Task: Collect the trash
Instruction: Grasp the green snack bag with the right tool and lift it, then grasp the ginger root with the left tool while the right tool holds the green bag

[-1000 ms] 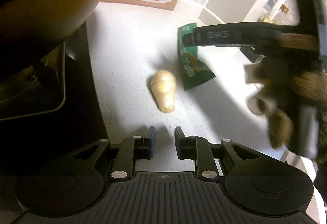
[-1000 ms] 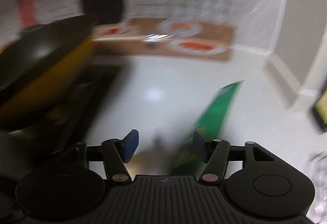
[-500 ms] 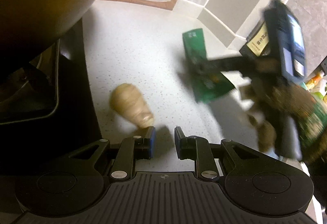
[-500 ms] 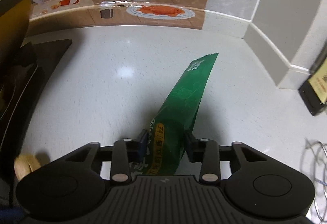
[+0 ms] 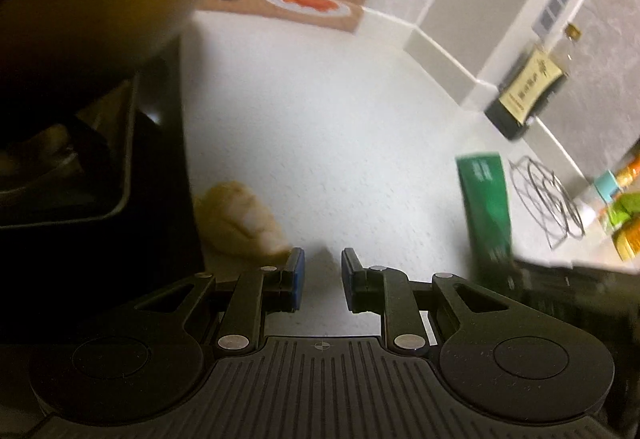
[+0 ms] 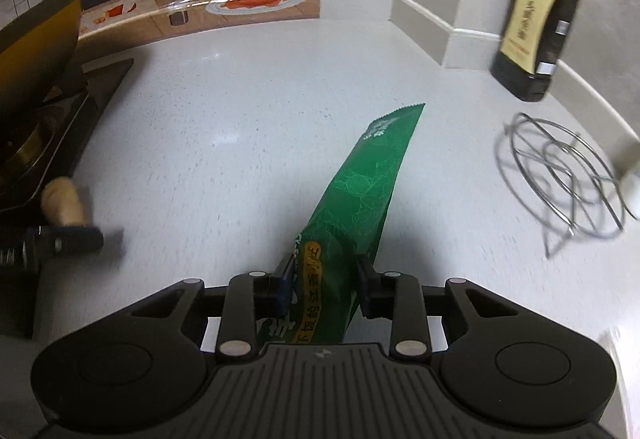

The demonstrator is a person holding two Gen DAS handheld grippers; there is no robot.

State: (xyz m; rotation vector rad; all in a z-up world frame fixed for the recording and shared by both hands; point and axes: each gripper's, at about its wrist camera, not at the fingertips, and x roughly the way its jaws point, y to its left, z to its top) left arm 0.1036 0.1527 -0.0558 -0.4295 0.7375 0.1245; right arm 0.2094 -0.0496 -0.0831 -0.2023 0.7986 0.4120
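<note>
Green and crinkly, the snack wrapper (image 6: 362,195) looked light and limp, clamped near its printed end in the right gripper (image 6: 323,279) above the counter (image 6: 224,127), while the left gripper (image 5: 322,279) hung apart, empty.

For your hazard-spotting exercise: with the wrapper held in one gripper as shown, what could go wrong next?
1. The right gripper pinches the green wrapper only near one end; the long free end could catch on the wire rack or the wrapper could slip out.
2. The left gripper is open beside the ginger; a careless approach might push it against the stove.
</note>
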